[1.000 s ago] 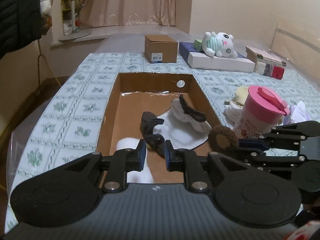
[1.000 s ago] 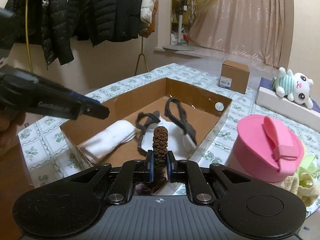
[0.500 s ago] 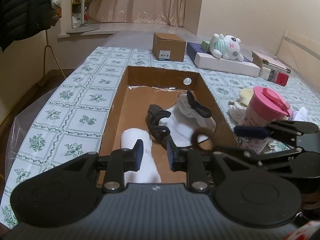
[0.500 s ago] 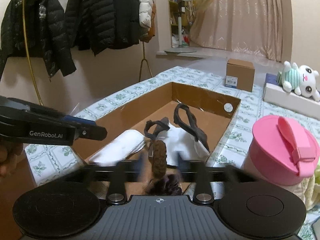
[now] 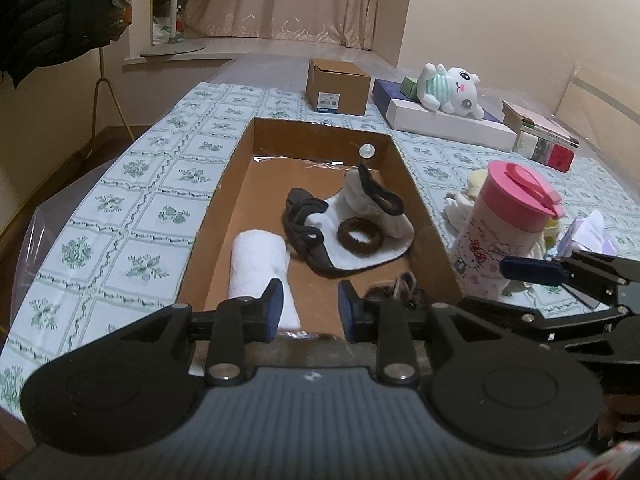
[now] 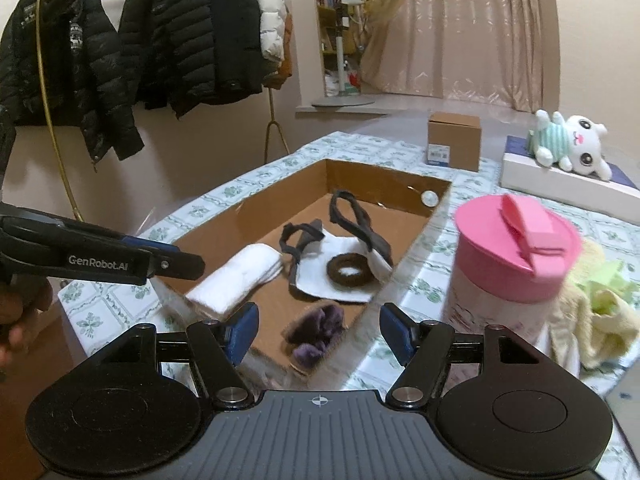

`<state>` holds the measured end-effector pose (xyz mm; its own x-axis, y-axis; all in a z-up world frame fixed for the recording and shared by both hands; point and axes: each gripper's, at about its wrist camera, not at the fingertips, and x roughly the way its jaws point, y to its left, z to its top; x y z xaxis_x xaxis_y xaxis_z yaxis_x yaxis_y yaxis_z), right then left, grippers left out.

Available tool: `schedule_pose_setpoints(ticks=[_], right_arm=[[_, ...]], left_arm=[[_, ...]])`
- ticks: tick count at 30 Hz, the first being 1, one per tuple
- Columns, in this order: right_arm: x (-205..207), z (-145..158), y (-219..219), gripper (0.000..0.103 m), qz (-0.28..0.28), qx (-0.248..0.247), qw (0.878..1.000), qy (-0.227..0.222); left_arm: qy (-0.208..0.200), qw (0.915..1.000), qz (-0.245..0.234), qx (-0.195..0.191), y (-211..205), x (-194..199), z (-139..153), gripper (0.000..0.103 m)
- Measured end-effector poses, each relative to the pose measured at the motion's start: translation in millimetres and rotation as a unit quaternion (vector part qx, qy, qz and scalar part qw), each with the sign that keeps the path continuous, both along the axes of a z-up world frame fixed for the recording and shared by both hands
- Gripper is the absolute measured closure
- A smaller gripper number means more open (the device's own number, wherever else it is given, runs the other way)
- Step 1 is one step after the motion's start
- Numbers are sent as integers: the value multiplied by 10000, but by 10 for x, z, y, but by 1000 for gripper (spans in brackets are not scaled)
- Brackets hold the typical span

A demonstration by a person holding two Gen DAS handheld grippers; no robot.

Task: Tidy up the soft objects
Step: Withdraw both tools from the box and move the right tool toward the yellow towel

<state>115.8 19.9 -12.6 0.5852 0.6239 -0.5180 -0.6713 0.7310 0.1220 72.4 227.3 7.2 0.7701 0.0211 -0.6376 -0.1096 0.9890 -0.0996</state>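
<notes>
Dim warm light, fisheye-bent edges, slight blur

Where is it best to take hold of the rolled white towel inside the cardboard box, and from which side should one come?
Probably across the middle of the rolled white towel, from above. It lies flat on the floor of the cardboard box, lengthwise close to the left wall, so a sideways approach looks blocked. Close the fingers across the roll's width, so that it stays rolled.

The cardboard box (image 5: 224,184) is open-topped, with bare floor along its left wall and far end. A rolled white towel (image 5: 258,268), a white cloth (image 5: 360,256) and what seems a purple scrunchie (image 6: 316,330) crowd the near right; the pink-lidded cup (image 5: 508,220) hems in the right wall.
</notes>
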Motion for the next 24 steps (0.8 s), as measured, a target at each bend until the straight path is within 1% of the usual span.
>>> schedule_pose_setpoints(ticks=[4, 15, 24], right_arm=[[-83, 79, -146, 36, -166, 32, 9999, -17], [-327, 240, -579, 36, -411, 12, 9991, -131], [-443, 336, -1002, 36, -695, 102, 9974, -170]], left_arm=[[50, 10000, 47, -6, -106, -103, 33, 77], [76, 9999, 143, -26, -461, -391, 90, 74], [34, 10000, 34, 0, -817, -508, 143, 72]])
